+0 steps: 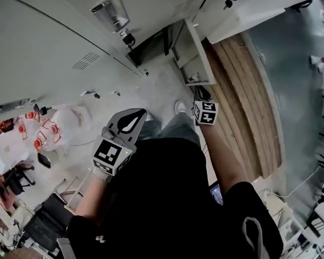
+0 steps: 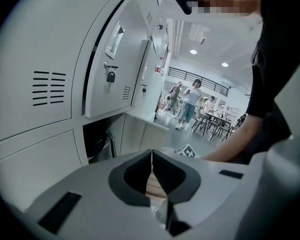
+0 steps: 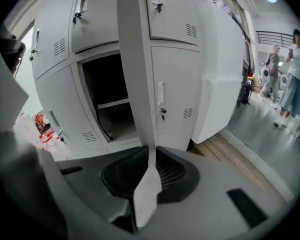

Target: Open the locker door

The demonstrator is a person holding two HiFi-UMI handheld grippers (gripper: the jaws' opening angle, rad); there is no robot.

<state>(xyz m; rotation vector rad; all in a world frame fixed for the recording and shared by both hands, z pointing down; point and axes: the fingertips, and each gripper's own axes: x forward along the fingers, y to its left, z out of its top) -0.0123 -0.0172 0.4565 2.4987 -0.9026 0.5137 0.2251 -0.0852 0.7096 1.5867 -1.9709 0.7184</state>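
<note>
The open locker door (image 1: 197, 58) stands out from the grey lockers beside its dark, empty compartment (image 1: 151, 47). My right gripper (image 1: 201, 95) is at the door's lower free edge. In the right gripper view the door (image 3: 135, 59) shows edge-on and runs down between the jaws, with my right gripper (image 3: 149, 151) shut on that thin white edge. The compartment (image 3: 110, 99) lies open to the left of it. My left gripper (image 1: 142, 114) hangs lower left, away from the door. Its jaws (image 2: 151, 154) are shut with nothing between them.
A wooden plank platform (image 1: 243, 101) runs along the lockers' base on the right. A plastic bag with red items (image 1: 70, 123) lies on the floor at left. A padlock (image 1: 128, 39) hangs on a neighbouring door. Another wide white door (image 3: 220, 84) stands open. People (image 2: 190, 101) stand far down the hall.
</note>
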